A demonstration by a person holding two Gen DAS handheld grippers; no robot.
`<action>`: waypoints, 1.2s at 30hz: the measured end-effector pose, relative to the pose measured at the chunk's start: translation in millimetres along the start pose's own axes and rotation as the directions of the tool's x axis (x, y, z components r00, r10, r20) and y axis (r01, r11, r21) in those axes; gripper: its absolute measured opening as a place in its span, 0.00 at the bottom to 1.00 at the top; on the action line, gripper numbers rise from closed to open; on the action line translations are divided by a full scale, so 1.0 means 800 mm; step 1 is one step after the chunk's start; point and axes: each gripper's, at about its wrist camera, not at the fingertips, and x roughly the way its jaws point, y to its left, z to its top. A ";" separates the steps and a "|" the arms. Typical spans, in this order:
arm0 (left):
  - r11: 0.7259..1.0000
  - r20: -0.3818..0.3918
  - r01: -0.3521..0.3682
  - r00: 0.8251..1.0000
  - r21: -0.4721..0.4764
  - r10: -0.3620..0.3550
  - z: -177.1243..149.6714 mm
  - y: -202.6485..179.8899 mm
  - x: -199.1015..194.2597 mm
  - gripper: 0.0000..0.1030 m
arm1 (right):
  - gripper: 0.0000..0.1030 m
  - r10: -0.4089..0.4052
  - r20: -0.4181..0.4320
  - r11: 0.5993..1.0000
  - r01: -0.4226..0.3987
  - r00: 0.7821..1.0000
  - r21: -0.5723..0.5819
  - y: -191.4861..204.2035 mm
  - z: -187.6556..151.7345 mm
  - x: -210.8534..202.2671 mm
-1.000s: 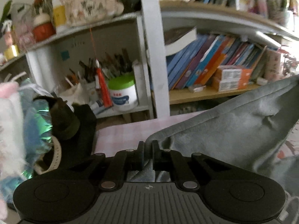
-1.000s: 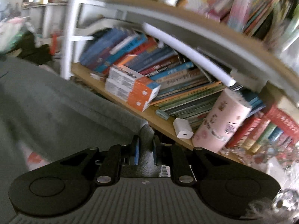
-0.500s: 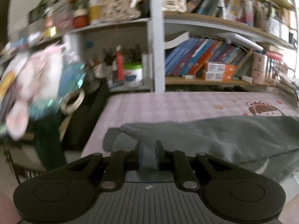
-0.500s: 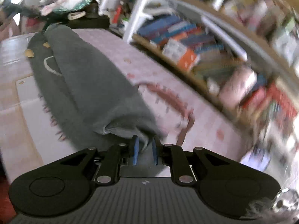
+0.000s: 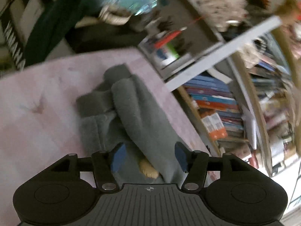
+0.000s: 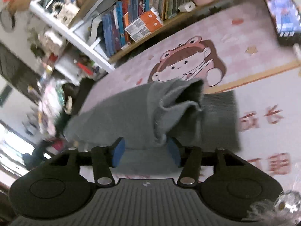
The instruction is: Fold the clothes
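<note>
A grey fleece garment (image 5: 139,113) lies folded lengthwise on the pink mat (image 5: 37,98). In the left wrist view it runs from a bunched end at the far side toward my left gripper (image 5: 148,157), which is open with its blue pads either side of the cloth. An orange print shows on the cloth between them. In the right wrist view the same garment (image 6: 131,113) lies over the mat, its open cuff end raised and rumpled. My right gripper (image 6: 145,151) is open just above the cloth, holding nothing.
A bookshelf full of books (image 6: 131,18) runs along the far side of the mat (image 6: 254,98); it also shows in the left wrist view (image 5: 216,103). Dark clothes and bags (image 5: 56,18) are piled beyond the mat's left end. A cartoon girl (image 6: 186,64) is printed on the mat.
Both grippers were shut on the grey garment and lowered it onto the mat. Now both have opened and let go, and the garment lies folded.
</note>
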 end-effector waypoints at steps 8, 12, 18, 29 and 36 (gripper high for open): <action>0.989 0.024 0.000 1.000 -0.147 0.004 0.024 0.012 0.042 0.54 | 0.52 -0.008 0.051 0.979 -0.002 0.999 0.203 -0.024 0.020 0.027; 0.997 0.038 0.004 0.999 -0.072 -0.001 0.033 0.008 0.048 0.21 | 0.27 -0.046 0.088 0.962 0.020 0.995 0.271 -0.036 0.032 0.032; 0.987 0.099 0.115 0.987 0.109 -0.126 0.062 -0.045 0.026 0.03 | 0.13 -0.016 0.174 0.992 -0.007 0.985 0.129 0.001 0.076 0.013; 0.997 0.025 0.071 0.997 0.016 -0.071 -0.005 0.018 -0.037 0.04 | 0.13 -0.094 0.117 0.989 0.079 0.989 0.126 -0.045 0.043 -0.033; 0.997 0.030 0.078 0.996 0.011 -0.079 -0.003 0.009 -0.026 0.04 | 0.12 -0.131 0.077 0.990 0.125 0.988 0.070 -0.045 0.051 -0.006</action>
